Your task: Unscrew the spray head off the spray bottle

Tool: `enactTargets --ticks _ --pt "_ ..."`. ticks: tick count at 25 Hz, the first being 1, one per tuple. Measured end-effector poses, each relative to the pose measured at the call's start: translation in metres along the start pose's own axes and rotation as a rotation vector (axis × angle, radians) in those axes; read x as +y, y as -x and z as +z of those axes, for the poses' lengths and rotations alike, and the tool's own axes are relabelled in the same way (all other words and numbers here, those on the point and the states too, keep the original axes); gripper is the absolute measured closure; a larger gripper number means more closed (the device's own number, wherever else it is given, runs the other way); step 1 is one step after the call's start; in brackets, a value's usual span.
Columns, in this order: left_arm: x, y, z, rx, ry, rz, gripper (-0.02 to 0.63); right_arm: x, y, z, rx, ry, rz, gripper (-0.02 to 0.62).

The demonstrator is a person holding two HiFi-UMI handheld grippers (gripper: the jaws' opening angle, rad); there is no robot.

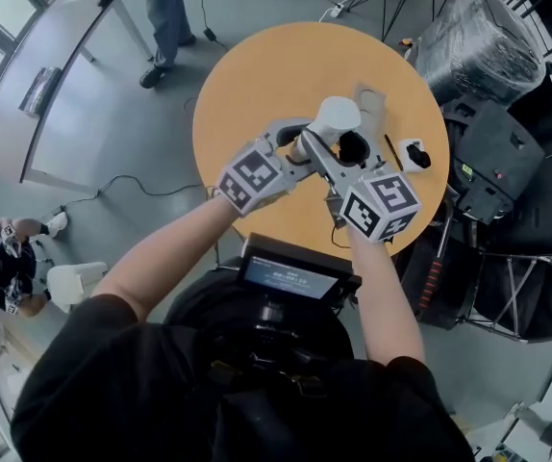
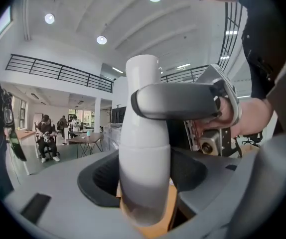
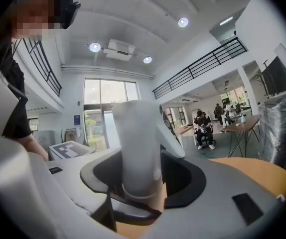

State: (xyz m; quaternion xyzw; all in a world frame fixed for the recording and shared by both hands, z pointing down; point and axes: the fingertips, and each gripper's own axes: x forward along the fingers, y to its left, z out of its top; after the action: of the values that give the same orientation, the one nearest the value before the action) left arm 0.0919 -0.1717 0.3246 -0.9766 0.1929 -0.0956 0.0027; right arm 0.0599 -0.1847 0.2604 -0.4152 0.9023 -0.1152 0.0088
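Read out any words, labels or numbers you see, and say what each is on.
Nothing can be read.
Screen: writing too small to read.
Blue sign by the window: too blurred.
Bottle: no label shows.
Marker cubes: patterns only, no words.

Round table (image 1: 257, 75), orange-tan top. Lying on it, all toward the table's right edge: small white-and-black object (image 1: 413, 154); thin dark stick (image 1: 392, 150) just inward of that, toward the table's middle; flat tan piece (image 1: 370, 97) nearer the table's far side.
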Motion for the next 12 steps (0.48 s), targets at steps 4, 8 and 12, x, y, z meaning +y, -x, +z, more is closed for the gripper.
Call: enactTargets --ticks 4,8,12 --pt "-0.003 0.001 0.008 -0.029 -0.013 -0.071 0.299 0.003 0.005 0.007 -0.017 0.033 0.067 0.336" --pt "-0.021 0.011 0.019 -0.089 0.054 -0.266 0.301 0.023 0.013 0.019 -0.02 0.073 0.254 0.353" --pt "-0.03 0.027 0.025 -0.107 0.038 -0.378 0.299 0.044 0.016 0.023 -0.003 0.116 0.402 0.35"
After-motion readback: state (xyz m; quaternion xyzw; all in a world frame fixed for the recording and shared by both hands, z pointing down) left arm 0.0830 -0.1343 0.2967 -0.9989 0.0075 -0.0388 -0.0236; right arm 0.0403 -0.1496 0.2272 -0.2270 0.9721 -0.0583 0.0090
